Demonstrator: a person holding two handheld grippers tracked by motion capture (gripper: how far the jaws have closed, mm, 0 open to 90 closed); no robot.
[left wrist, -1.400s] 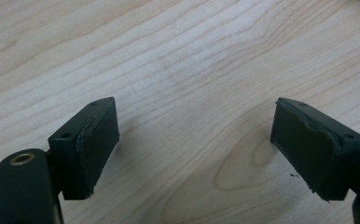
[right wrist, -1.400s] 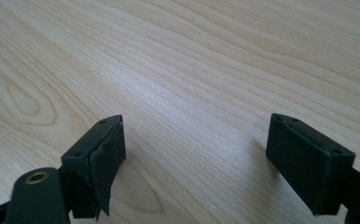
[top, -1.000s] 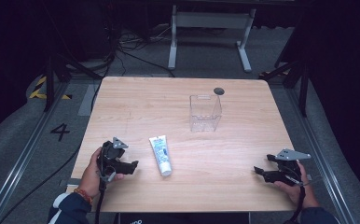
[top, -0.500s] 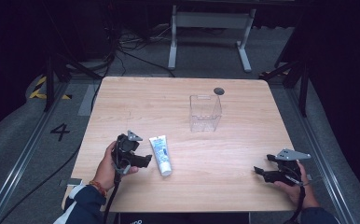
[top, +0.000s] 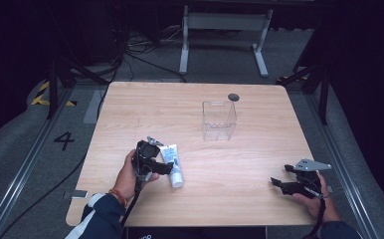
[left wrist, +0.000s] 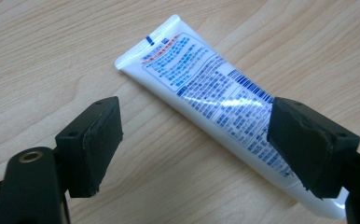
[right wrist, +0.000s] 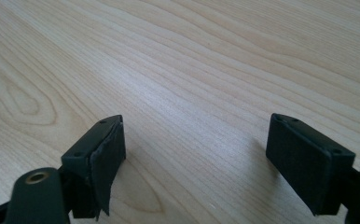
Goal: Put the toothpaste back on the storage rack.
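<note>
The left tool (top: 166, 167), jaws open, is at the reach step beside the tube (left wrist: 215, 102) lying flat on the surface (top: 259, 159), and next it should lower astride the tube and close.

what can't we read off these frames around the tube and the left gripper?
- Tube cap end: cut off by the bottom edge and one black jaw in the left gripper view; too small in the high view.
- Tube print: too fine to read.
- Left gripper pads touching the tube or not: too small in the high view.
- Clear box contents: cannot tell, see-through and small.
</note>
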